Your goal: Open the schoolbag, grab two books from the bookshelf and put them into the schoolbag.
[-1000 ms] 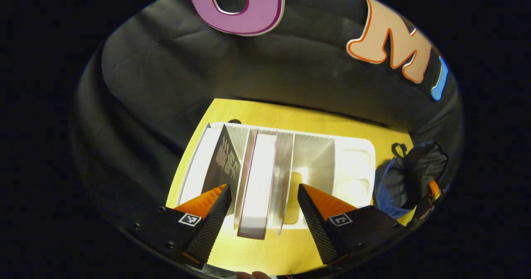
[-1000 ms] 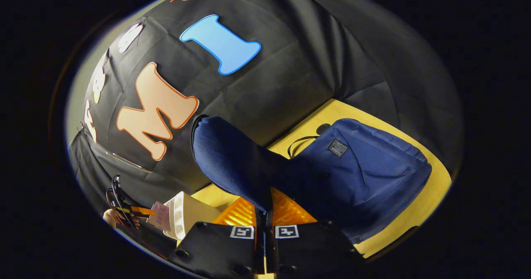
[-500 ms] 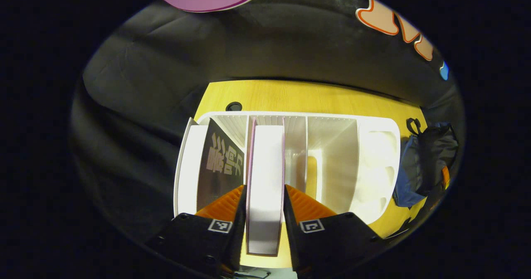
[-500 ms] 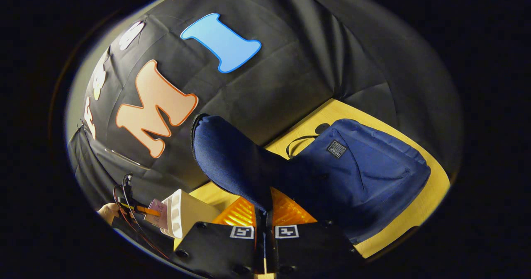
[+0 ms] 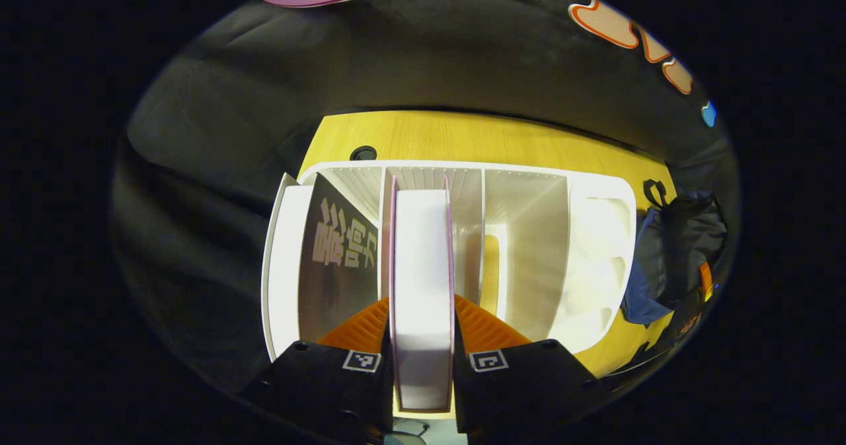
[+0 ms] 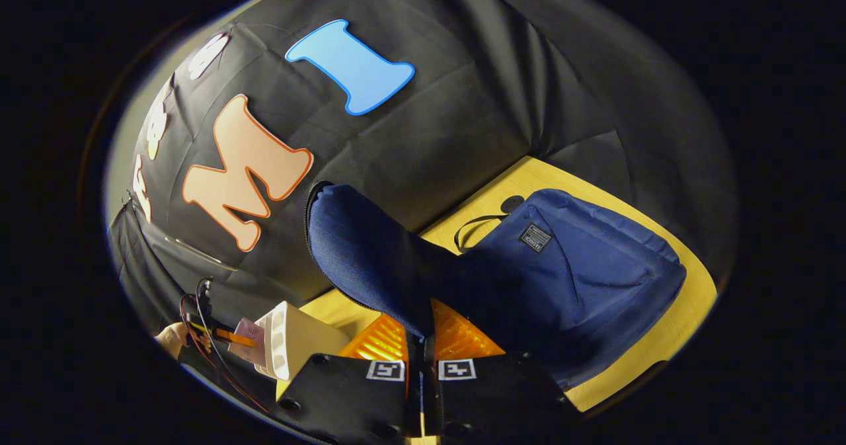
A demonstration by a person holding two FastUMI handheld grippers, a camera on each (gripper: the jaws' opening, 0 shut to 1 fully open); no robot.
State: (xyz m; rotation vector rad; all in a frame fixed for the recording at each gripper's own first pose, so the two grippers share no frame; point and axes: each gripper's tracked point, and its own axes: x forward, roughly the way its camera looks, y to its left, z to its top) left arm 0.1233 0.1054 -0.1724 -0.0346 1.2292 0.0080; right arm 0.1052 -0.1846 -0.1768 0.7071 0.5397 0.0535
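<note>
Two books in white bookshelf (image 5: pixel 598 246) on yellow table (image 5: pixel 462 137): dark book (image 5: pixel 340 253) leaning in far-left slot, pink-edged book (image 5: pixel 422 280) upright in next slot. Left gripper (image 5: pixel 421 313) clamped on pink-edged book, one finger each side. Blue schoolbag (image 6: pixel 581 273) lying on table to right of shelf, w/ flap (image 6: pixel 363 253) lifted. Right gripper (image 6: pixel 421 339) closed tight on flap edge.

Left gripper view is peering close down into the bookshelf (image 5: pixel 595 246); right gripper view is hugging the schoolbag (image 6: pixel 568 280) — both are catching shelf and bag.
</note>
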